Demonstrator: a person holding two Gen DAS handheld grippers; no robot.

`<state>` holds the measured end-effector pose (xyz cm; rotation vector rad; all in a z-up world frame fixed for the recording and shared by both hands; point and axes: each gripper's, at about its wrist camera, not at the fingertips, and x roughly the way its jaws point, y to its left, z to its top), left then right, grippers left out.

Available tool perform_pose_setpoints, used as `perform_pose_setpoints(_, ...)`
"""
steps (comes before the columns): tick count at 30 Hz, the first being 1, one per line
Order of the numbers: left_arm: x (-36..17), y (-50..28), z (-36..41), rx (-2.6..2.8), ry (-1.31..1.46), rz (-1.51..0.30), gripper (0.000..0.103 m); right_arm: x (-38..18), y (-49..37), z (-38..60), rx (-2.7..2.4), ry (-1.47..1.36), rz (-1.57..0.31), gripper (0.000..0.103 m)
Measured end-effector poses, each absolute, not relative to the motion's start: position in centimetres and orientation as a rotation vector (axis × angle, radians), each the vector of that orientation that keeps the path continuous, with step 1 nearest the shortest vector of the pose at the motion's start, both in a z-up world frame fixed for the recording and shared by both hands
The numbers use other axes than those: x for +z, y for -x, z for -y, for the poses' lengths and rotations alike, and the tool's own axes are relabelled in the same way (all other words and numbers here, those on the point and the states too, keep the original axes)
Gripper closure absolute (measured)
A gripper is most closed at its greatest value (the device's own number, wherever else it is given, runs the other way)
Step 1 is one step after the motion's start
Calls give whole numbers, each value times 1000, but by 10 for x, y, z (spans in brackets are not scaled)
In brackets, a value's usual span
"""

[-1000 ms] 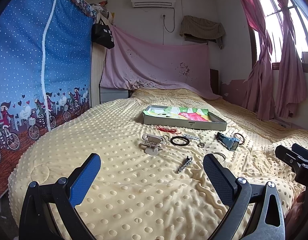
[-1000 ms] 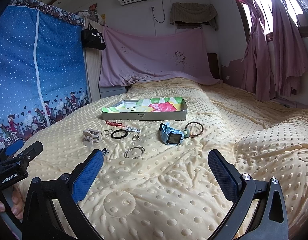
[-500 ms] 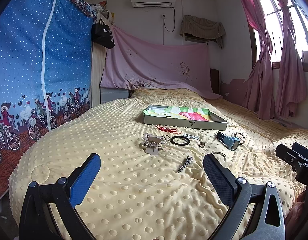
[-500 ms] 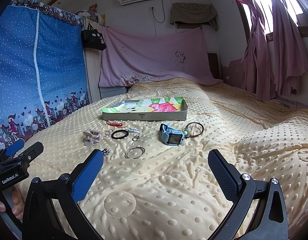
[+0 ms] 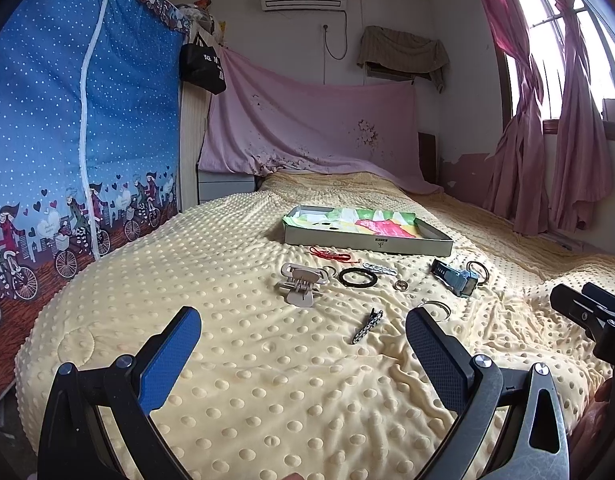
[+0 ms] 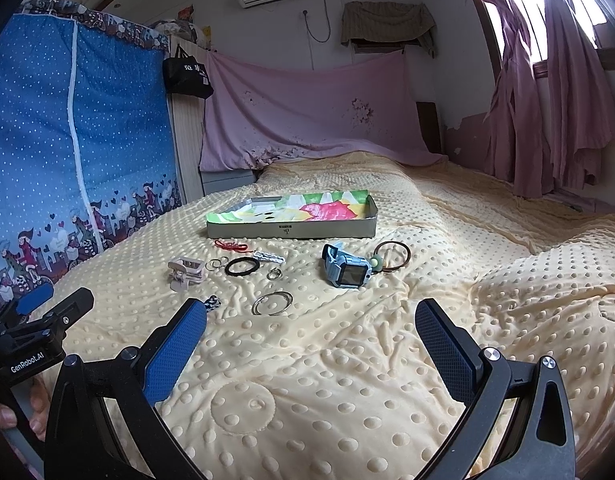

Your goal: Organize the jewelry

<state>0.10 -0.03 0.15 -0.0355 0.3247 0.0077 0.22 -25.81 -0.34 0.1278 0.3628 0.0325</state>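
Yellow dotted plush covers the bed (image 6: 347,380), and on it the jewelry lies loose in front of a shallow grey cardboard tray (image 6: 291,232) lined with bright green, yellow and pink paper. Nothing is in either gripper: the left gripper (image 5: 303,344) and the right gripper (image 6: 311,336) both hover low over the blanket with their blue-padded jaws spread wide and empty. Judging by this, sorting has not begun and the step in hand is choosing a first piece. Closest to the right gripper is a thin silver bangle (image 6: 272,303); a small black-and-white patterned hair clip (image 5: 367,326) lies just ahead of the left one. Farther on sit a beige claw hair clip (image 5: 301,284), a black rubber ring (image 5: 358,278), a red cord (image 5: 331,255), a silver chain link piece (image 6: 269,257), a small silver ring (image 6: 274,274), a light blue child's smartwatch (image 6: 345,272) and a brown bangle with a green bead (image 6: 391,257). The next move probably calls for lowering over one flat piece, pinching it off the soft pile without snagging fabric, then carrying it to the tray. White lettering on the left gripper's body, seen from the right wrist, reads "GenRobot.AI"; the tray's small front label is too small to read.
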Motion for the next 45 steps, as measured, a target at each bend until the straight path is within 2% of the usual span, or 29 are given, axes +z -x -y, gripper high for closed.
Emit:
perform_pose_setpoints(16,10,-49,12,-33,60,-410,0,12,-30,274,49,-109,-407,1)
perform_pose_setpoints(22,9,-80,20,-110,-1,-463,0,18,-68,281,83,-76,-447,1)
perform_pose_setpoints(28,-15,-102,22,-167,-4,-528,1,12,-118,279,111,-38,-545,1)
perform_pose_setpoints(29,-19,-106,22,-176,7,-544,5,9,-124,277,126,-39,-560,1)
perform_pose_setpoints(30,-22,-109,22,-185,18,-564,14,6,-130,275,145,-37,-574,1)
perform_pose_setpoints(32,-29,-116,22,-200,38,-598,23,-1,-135,271,186,-34,-582,1)
perform_pose_setpoints(33,-32,-118,23,-219,49,-613,25,-5,-137,269,202,-35,-584,1)
perform_pose_setpoints(34,-34,-119,24,-232,61,-624,25,-8,-139,268,213,-38,-591,4)
perform_pose_setpoints(36,-39,-119,28,-252,65,-636,31,-15,-143,266,245,-56,-607,21)
perform_pose_setpoints(37,-41,-120,31,-263,59,-646,34,-19,-146,263,264,-63,-622,34)
perform_pose_setpoints(38,-43,-120,33,-272,54,-656,40,-22,-149,261,275,-65,-636,42)
perform_pose_setpoints(39,-45,-122,36,-281,46,-670,45,-26,-151,259,286,-68,-650,45)
perform_pose_setpoints(41,-51,-125,40,-293,42,-703,50,-34,-156,253,318,-75,-684,59)
perform_pose_setpoints(45,-59,-133,40,-286,70,-746,56,-49,-161,243,355,-74,-741,66)
